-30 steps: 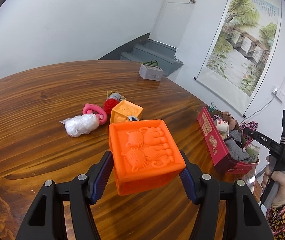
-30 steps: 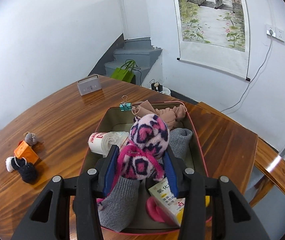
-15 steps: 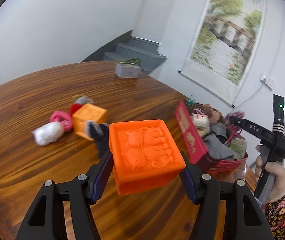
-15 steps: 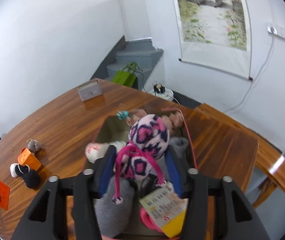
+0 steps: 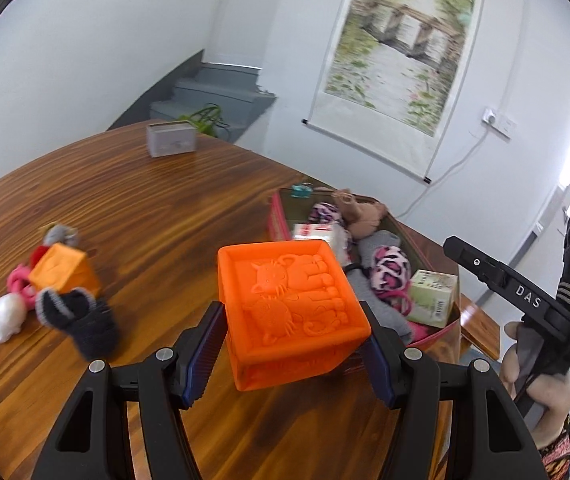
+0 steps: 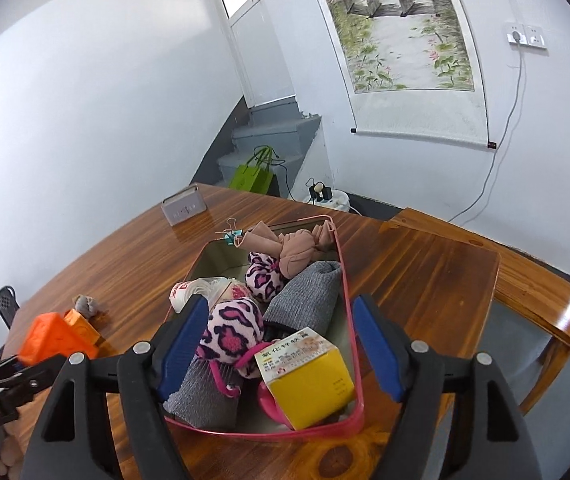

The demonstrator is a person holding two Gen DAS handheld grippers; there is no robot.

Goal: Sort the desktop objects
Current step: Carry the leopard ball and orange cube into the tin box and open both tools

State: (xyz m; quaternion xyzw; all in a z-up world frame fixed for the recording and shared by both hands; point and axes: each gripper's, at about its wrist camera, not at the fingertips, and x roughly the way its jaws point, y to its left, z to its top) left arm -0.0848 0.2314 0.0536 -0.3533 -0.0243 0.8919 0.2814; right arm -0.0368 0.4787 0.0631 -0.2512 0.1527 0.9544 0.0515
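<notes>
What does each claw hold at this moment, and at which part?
The left claw holds the orange cube by two opposite side faces. The right claw, which has just been opening, holds nothing; the leopard-print sock lies free in the red box.

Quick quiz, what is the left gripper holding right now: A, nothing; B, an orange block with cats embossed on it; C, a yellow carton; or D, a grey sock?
B: the left gripper has its pads pressed on both sides of the orange block, whose top shows embossed cats.
</notes>
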